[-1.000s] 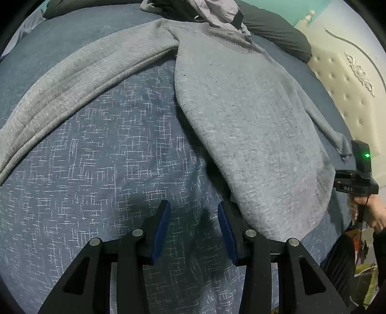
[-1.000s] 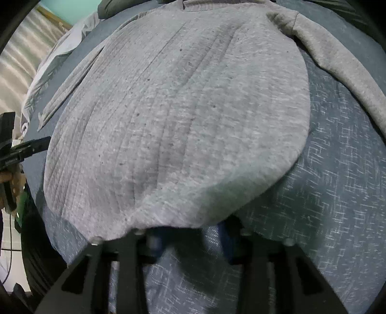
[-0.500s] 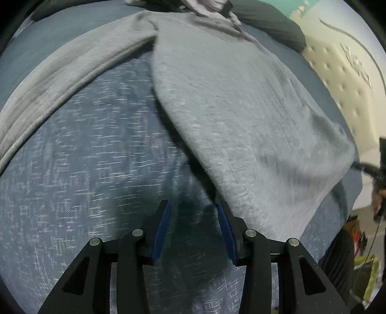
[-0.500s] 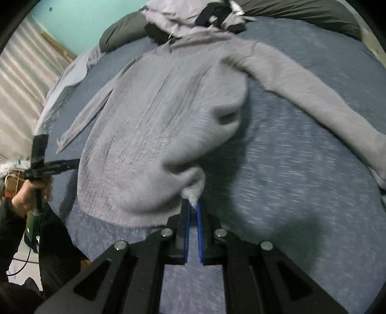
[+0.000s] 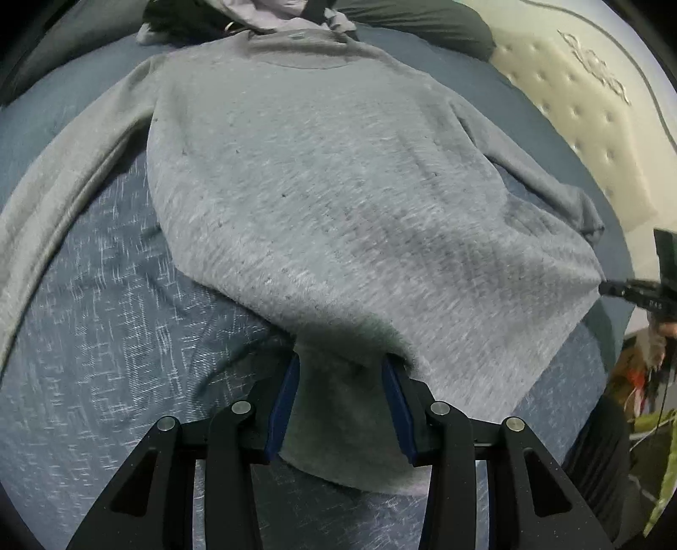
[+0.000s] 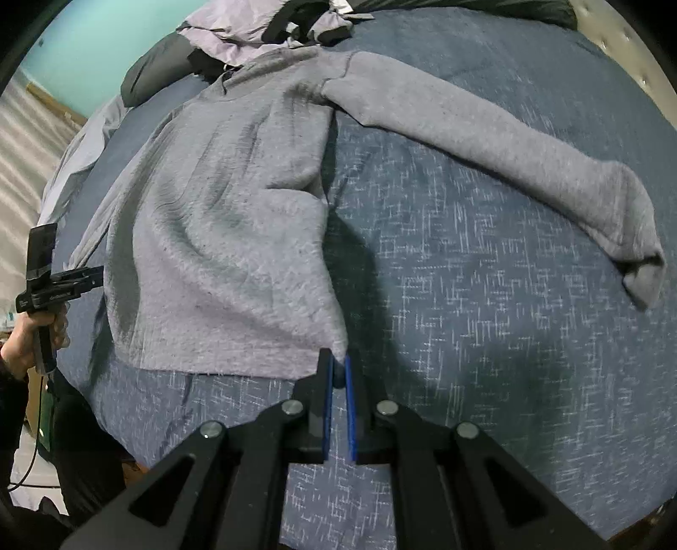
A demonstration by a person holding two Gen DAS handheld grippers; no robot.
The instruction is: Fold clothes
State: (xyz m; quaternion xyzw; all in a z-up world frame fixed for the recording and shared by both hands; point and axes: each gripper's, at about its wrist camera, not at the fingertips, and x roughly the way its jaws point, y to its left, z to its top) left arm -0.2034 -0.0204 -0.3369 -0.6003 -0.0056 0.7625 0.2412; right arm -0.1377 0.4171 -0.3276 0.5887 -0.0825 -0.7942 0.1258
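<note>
- The right gripper [image 6: 337,372] is seen clamped on the lower corner of a grey sweater [image 6: 220,237]; the blue pads [image 6: 326,406] are drawn nearly together with a pinch of hem between their tips.
- The left gripper [image 5: 340,380] is seen with its jaws spread wide; the sweater [image 5: 338,190] hem lies in the gap between the blue pads [image 5: 282,406], draped over the fabric beneath, and no pinch is shown.
- Ahead of the right gripper the sweater body is spread up and to the left, rumpled in soft folds, with its lifted corner pulled to a point at the pad tips.
- One sleeve [image 6: 507,156] is laid out to the right of the right gripper, well apart from it, its cuff turned toward the bed's edge.
- From the left gripper the other sleeve [image 5: 55,190] is seen running away on the left side, flat on the bedcover.
- A blue bedcover [image 6: 465,296] with white flecks lies beneath both grippers.
- The left gripper [image 6: 59,287], held in a hand [image 6: 29,342], is visible at the far left of the right gripper's view, at the sweater's opposite hem corner.
- Beyond the sweater collar, a heap of other clothes [image 6: 271,25] is piled at the far end.
- A cream tufted headboard [image 5: 584,118] stands to the right, beyond the left gripper.
</note>
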